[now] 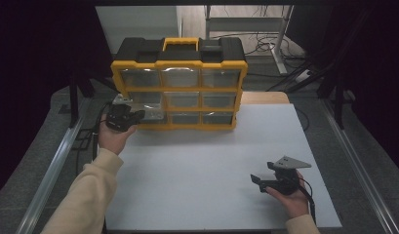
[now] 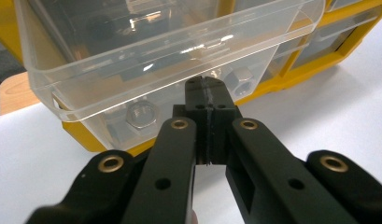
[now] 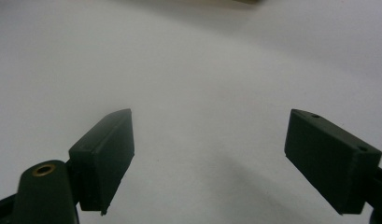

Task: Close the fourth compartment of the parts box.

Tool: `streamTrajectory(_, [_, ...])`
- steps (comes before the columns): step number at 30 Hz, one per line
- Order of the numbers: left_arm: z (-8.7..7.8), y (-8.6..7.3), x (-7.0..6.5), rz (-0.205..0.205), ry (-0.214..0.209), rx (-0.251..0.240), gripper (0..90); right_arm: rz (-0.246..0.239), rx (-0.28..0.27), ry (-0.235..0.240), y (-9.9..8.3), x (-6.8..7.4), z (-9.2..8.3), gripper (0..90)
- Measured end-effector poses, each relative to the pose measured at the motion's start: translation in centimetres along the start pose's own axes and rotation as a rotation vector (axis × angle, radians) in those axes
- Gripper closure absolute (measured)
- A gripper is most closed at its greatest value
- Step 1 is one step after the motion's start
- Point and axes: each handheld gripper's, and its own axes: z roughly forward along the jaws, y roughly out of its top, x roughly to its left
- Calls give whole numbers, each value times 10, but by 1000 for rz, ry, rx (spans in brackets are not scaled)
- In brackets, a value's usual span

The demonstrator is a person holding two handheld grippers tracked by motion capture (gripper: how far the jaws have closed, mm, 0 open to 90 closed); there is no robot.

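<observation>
Now my left gripper (image 2: 208, 88) pinches the clear drawer (image 2: 146, 70) lip, right gripper (image 3: 209, 158) spread; overpull could dump nuts (image 2: 141, 115).

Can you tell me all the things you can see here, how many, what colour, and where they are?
organizer: 1, yellow and black, back of the table, clear drawers in rows of three.
drawer: 1, clear, pulled out at the organizer's lower left.
nuts: at least 2, silver, inside the pulled-out drawer.
table: 1, white, under everything.
cables: several, dark, on the floor behind the table.
left gripper: 1, black, shut, at the drawer's front.
right gripper: 1, black, open, over the table's near right part.
sleeves: 2, cream, at the bottom edge.
</observation>
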Motion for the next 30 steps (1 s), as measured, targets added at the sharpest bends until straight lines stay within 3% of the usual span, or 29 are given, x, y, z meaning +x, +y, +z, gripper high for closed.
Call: streamTrajectory(30, [13,15,12,-26,18,-3,897,2,3,-10,-1,-1,-1,166])
